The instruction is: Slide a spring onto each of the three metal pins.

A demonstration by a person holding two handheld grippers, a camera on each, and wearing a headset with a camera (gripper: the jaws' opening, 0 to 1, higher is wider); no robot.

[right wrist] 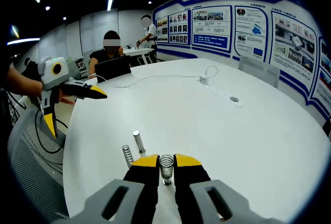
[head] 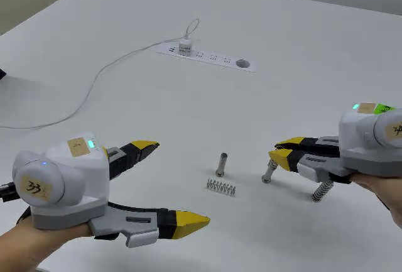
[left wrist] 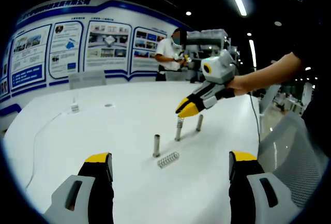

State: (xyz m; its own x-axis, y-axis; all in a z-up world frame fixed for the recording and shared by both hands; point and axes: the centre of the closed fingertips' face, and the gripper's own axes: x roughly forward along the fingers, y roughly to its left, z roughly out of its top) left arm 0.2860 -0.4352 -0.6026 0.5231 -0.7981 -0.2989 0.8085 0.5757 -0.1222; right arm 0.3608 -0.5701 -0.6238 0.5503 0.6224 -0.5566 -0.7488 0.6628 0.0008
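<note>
Three metal pins stand on the white table [head: 188, 115]. The bare pin [head: 221, 164] is the left one, with a loose spring [head: 221, 188] lying just in front of it. The middle pin [head: 270, 171] and the right pin [head: 322, 190] each carry a spring. My right gripper [head: 281, 149] sits at the top of the middle pin, jaws narrowed around that spring [right wrist: 166, 168]. My left gripper [head: 173, 183] hovers wide open and holds nothing, facing the bare pin [left wrist: 156, 145] and the loose spring [left wrist: 168, 159] from a short way back.
A white power strip [head: 204, 55] with a plugged-in charger and a cable trailing left lies at the back of the table. Beyond the table's far edge, people [right wrist: 111, 53] sit and stand by other desks. The table's rounded edge [right wrist: 72, 146] runs near the pins.
</note>
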